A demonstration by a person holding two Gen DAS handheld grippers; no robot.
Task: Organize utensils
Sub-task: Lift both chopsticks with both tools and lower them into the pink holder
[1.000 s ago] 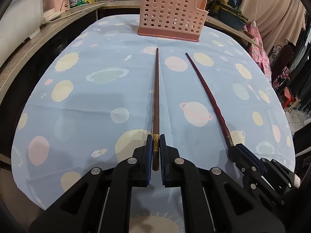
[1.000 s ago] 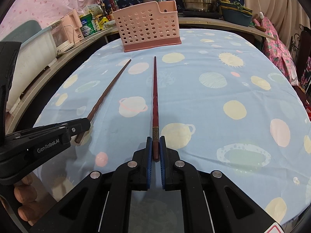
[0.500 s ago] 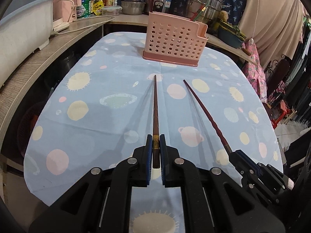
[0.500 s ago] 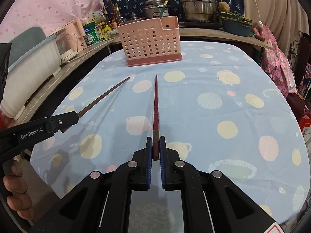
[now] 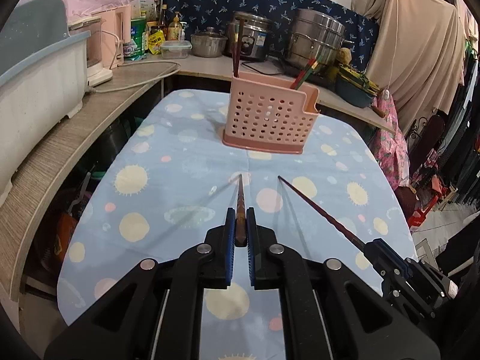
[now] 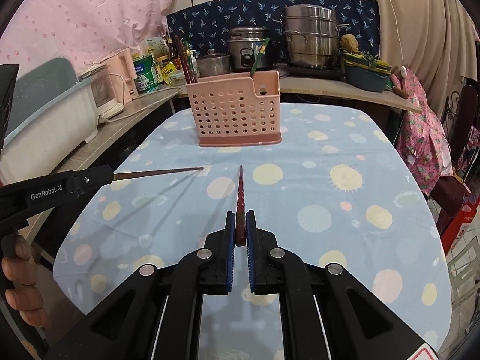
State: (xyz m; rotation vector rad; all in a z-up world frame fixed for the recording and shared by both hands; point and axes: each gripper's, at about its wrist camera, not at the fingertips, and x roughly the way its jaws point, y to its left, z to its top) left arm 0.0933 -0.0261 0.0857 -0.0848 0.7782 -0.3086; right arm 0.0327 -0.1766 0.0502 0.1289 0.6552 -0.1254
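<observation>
A bench (image 5: 180,180) under a pale blue cloth printed with suns and planets carries a pink perforated utensil holder (image 5: 268,117) at its far end. The left gripper (image 5: 239,231) has its jaws clamped on a brown chopstick (image 5: 240,201), held above the cloth. The right gripper (image 6: 240,229) grips a red chopstick (image 6: 240,190) likewise. The left gripper's side reads "GenRobot.AI".
</observation>
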